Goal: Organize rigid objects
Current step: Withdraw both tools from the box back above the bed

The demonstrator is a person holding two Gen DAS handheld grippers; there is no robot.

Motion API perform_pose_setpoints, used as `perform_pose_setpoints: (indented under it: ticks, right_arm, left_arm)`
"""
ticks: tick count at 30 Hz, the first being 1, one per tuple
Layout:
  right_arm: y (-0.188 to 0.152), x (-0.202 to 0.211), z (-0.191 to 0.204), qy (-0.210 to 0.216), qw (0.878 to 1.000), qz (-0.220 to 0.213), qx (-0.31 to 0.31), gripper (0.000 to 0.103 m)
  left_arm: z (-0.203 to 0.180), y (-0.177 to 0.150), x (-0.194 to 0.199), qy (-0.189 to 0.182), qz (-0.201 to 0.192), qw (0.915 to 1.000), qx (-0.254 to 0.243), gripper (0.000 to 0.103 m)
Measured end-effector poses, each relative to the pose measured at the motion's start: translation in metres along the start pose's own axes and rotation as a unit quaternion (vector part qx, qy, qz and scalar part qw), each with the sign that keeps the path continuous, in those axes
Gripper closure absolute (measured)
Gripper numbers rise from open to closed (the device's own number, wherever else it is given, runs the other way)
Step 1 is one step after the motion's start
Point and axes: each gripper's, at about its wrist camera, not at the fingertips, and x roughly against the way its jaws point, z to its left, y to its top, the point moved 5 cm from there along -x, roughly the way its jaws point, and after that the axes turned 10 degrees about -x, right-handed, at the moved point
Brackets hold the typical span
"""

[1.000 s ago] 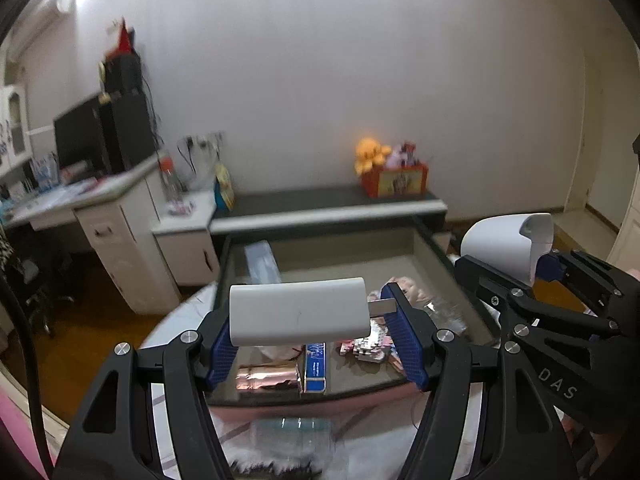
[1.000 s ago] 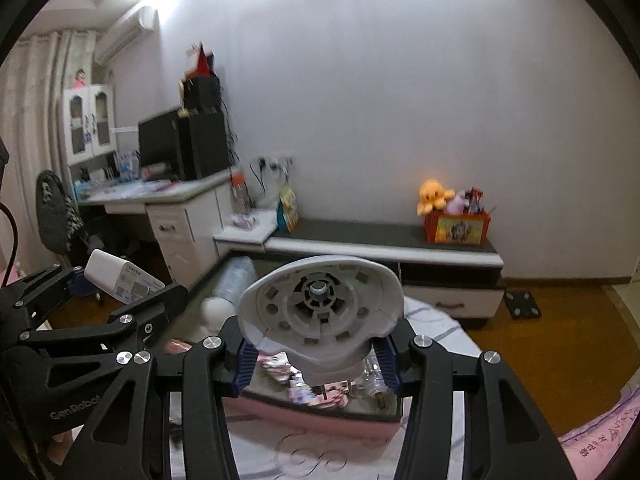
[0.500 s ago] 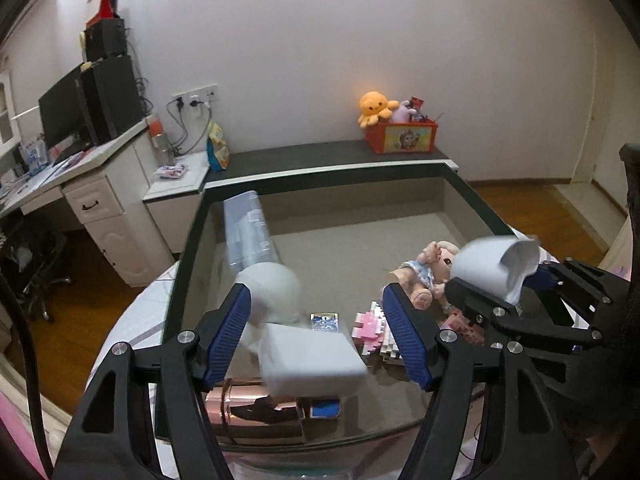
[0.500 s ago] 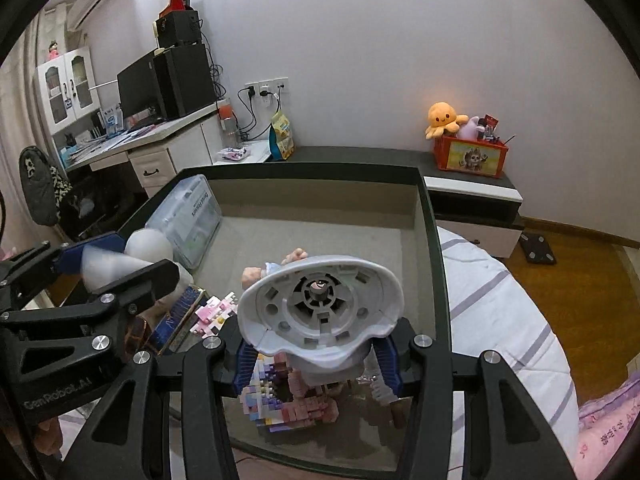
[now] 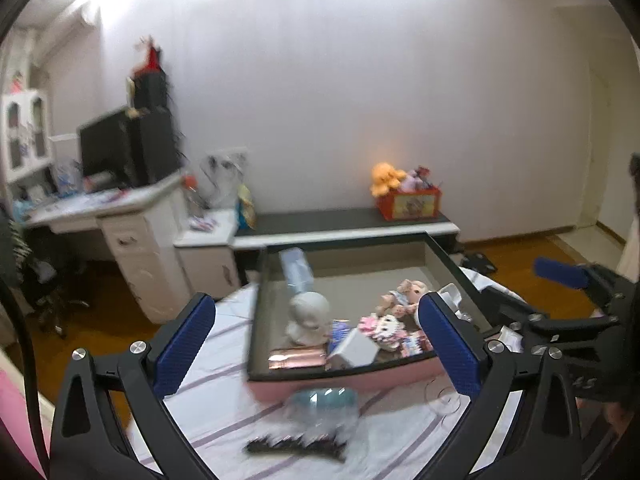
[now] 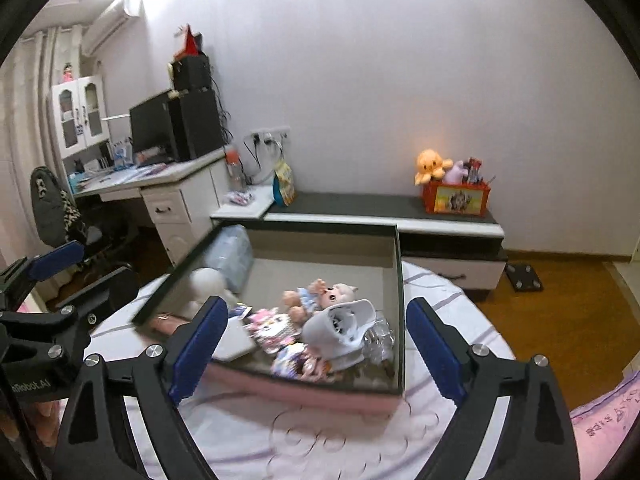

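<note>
My left gripper [image 5: 320,344] stands wide, its jaws still opening, with nothing between the blue pads. The white rectangular box [image 5: 354,350] lies in the dark-rimmed storage box [image 5: 256,320] below and beyond it, next to a white bust [image 5: 308,316]. My right gripper [image 6: 318,346] is also opening and holds nothing. The white fan-like housing [image 6: 340,328] rests inside the storage box [image 6: 400,300] near its right wall, among a doll [image 6: 320,292] and pink block toys [image 6: 272,326]. The white rectangular box [image 6: 236,340] shows there too. Each gripper appears at the edge of the other's view.
The storage box sits on a bed with a striped white sheet [image 5: 224,392]. In front of it lie a clear teal-tinted plastic piece [image 5: 324,400] and a black comb-like thing [image 5: 296,448]. A desk [image 6: 176,184] and a low cabinet [image 6: 384,208] stand behind.
Both grippers opened and let go: the white box fell from the left one, the fan-like housing from the right one, both into the storage box. Both hands then drew back from it.
</note>
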Motion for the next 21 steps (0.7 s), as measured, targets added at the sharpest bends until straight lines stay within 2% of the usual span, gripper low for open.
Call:
perform_pose_setpoints:
  ticks: [3, 11, 16, 21]
  right_arm:
    - [-0.001, 0.036, 0.011, -0.004, 1.0, -0.028, 0.013, 0.01]
    - [-0.016, 0.12, 0.038, 0.022, 0.997, -0.069, 0.024, 0.01]
    - [-0.025, 0.164, 0.048, 0.018, 0.995, -0.095, 0.032, 0.01]
    - [-0.033, 0.199, 0.054, 0.017, 0.992, -0.119, 0.038, 0.01]
  left_arm:
    - [0.009, -0.002, 0.039, 0.021, -0.017, 0.9996, 0.0, 0.0]
    - [0.004, -0.009, 0.126, 0.018, -0.06, 0.9981, -0.004, 0.0]
    - [-0.001, -0.013, 0.166, 0.01, -0.082, 0.9966, 0.006, 0.0]
    - [-0.003, -0.013, 0.201, 0.022, -0.102, 0.9945, 0.008, 0.0]
